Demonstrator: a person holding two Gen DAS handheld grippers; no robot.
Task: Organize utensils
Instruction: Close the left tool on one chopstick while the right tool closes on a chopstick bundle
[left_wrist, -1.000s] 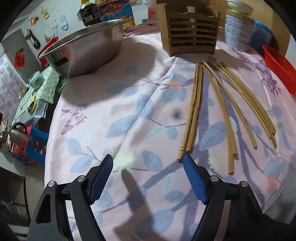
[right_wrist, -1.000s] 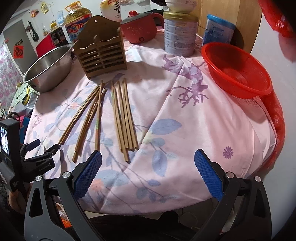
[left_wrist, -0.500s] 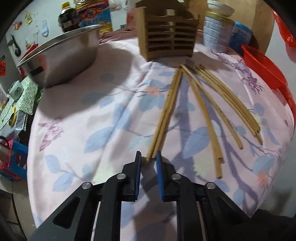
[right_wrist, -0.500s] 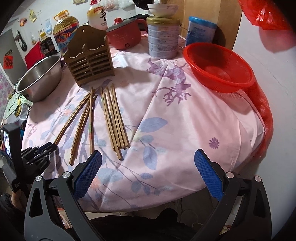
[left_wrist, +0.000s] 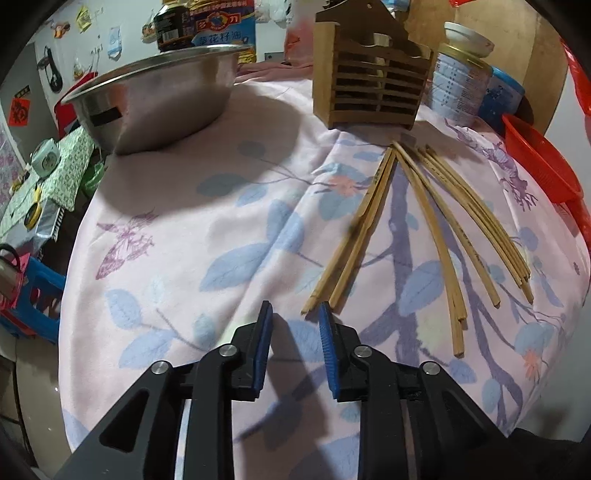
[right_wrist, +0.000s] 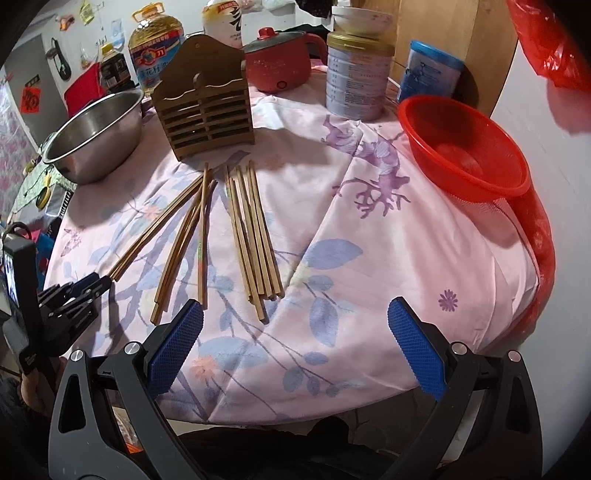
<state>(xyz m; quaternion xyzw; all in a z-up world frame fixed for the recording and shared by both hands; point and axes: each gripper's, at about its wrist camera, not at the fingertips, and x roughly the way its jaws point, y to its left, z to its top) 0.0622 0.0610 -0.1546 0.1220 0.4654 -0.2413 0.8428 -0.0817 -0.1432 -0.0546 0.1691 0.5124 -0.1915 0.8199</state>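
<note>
The slatted wooden utensil holder (left_wrist: 373, 86) hides the lower part of the red electric pot behind it in the left wrist view, and its compartments are too dark to read. The red plastic colander (left_wrist: 535, 166) is cut off by the right picture edge there. Label print on the tall silver tin (right_wrist: 356, 79) is too small to read. The counter (right_wrist: 369, 258) lies wholly under a pink floral cloth — its surface is hidden. The left gripper (right_wrist: 99, 282) sits near the frame edge — its gap cannot be judged in the right wrist view.
</note>
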